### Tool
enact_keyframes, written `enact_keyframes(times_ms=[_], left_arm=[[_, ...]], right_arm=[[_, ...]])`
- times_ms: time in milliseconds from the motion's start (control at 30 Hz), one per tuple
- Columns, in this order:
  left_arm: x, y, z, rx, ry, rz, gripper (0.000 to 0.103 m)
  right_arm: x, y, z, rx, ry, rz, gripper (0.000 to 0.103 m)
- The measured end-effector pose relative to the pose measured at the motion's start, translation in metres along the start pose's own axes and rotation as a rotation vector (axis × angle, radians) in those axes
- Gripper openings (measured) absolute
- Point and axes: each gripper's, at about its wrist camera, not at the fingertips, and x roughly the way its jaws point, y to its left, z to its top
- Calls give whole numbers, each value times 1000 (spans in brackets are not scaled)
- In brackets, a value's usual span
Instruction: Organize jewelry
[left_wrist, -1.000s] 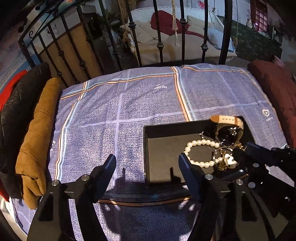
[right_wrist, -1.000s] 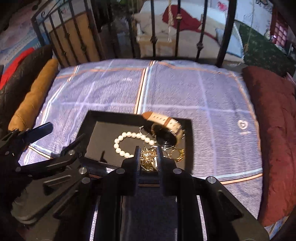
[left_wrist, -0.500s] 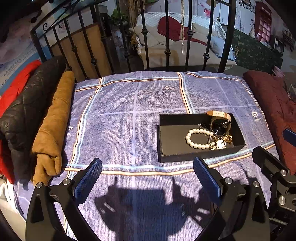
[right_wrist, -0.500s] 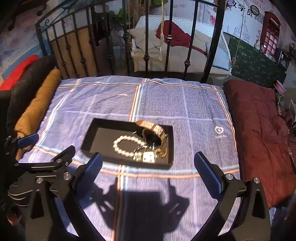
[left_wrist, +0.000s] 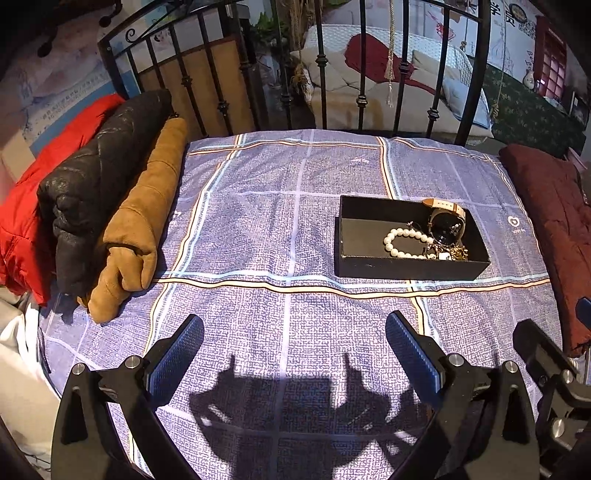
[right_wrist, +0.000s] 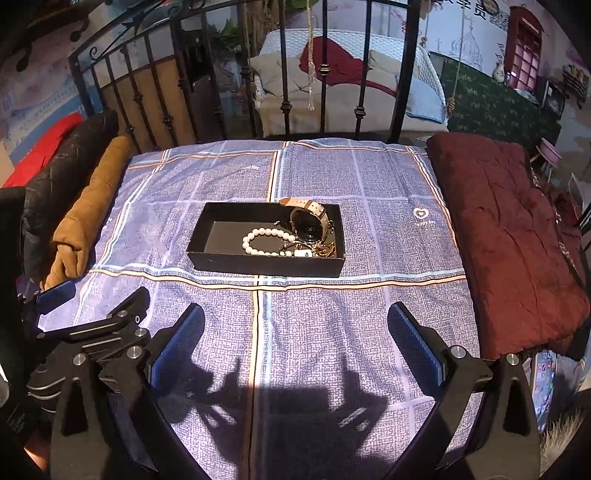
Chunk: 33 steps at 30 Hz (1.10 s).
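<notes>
A black tray (left_wrist: 406, 264) (right_wrist: 229, 260) lies on the purple checked bedspread. At its right end sit a white pearl bracelet (left_wrist: 397, 243) (right_wrist: 258, 240), a watch with a beige strap and dark face (left_wrist: 445, 218) (right_wrist: 308, 221), and a heap of gold chains (left_wrist: 456, 253) (right_wrist: 325, 251). The left part of the tray is bare. My left gripper (left_wrist: 293, 349) hovers open over the bedspread, well short of the tray and left of it. Nearer the tray's line, my right gripper (right_wrist: 295, 339) is open too, with nothing between its fingers.
Folded brown (left_wrist: 140, 221), black (left_wrist: 92, 192) and red coats line the bed's left side. A dark red quilt (right_wrist: 509, 236) covers the right side. A black iron bed frame (left_wrist: 321, 62) stands behind. A phone (right_wrist: 543, 387) lies off the bed's right edge.
Both grippers drew back from the tray and rose. The right jaws, nearly shut over the gold chains, spread wide and left them in the tray. The left jaws widened too.
</notes>
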Motion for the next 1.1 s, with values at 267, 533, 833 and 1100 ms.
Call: enact_keyframes(times_ms=[267,533,833,1100], left_arm=[[4,1,17,4,-37,-11,97],[22,-8,35,15,-48,-44,97],[24,-10,37,23,-60,-34,97],[17,-8,39,30,-79,-23,97]], right_arm=[[6,1,23,-25,-21,-26,98],[31,-10,39,15,5,-59,98],[42,-16,51,33,8,-93,98],[43,-17,44,47,13,-82,98]])
